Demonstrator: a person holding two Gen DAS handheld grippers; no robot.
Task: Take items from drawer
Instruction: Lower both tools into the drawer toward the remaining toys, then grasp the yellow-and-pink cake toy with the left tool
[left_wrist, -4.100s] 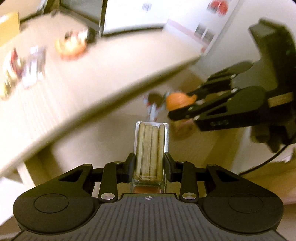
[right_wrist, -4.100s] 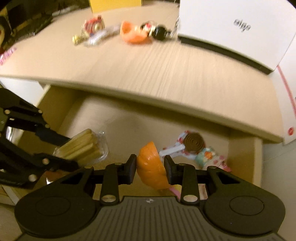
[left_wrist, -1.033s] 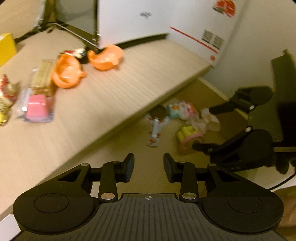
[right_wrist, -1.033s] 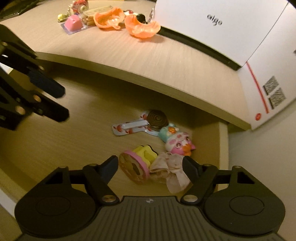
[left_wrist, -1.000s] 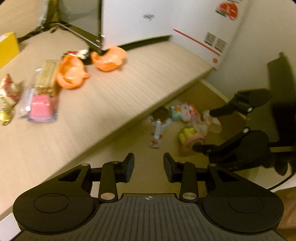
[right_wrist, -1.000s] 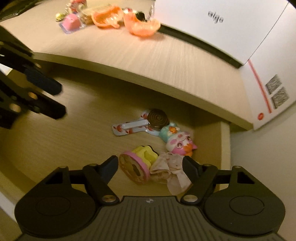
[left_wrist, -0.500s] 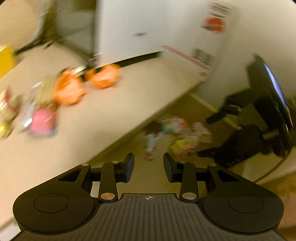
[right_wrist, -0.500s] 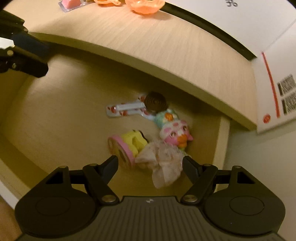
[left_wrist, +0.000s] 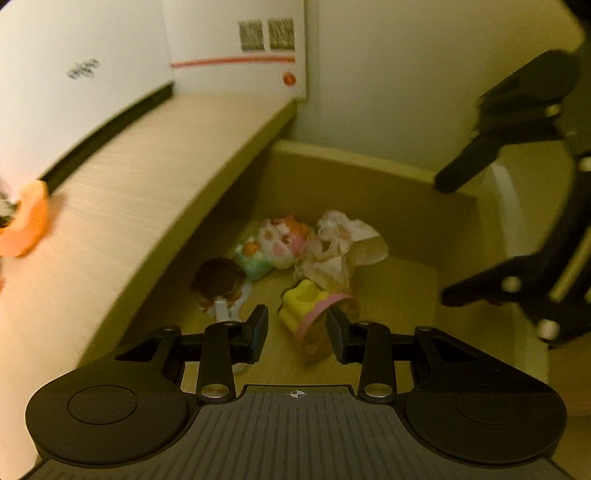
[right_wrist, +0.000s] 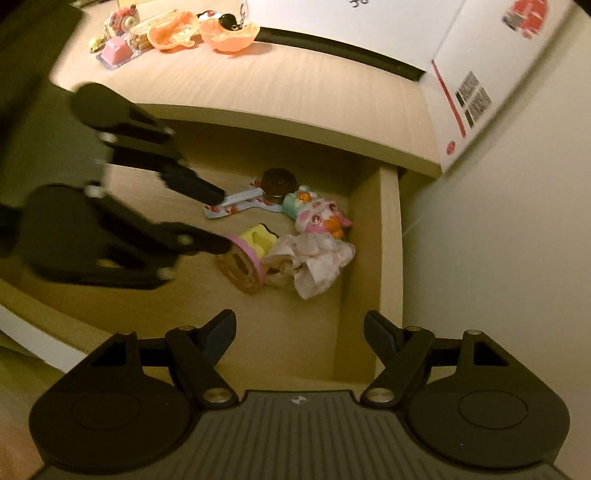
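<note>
Open drawer: yellow-pink toy, plush toy, crumpled cloth, lollipop clustered at right end. Left gripper spread, unclenched, straddling yellow-pink toy. Right gripper released, empty, above drawer's front right corner.

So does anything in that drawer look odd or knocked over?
Mostly just a jumble. The yellow and pink toy lies tipped on its side beside a crumpled tissue, all crowded into the drawer corner.

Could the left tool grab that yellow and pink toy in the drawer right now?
Probably yes. The left tool is open with its jaws on either side of the yellow and pink toy, and nothing lies between them.
</note>
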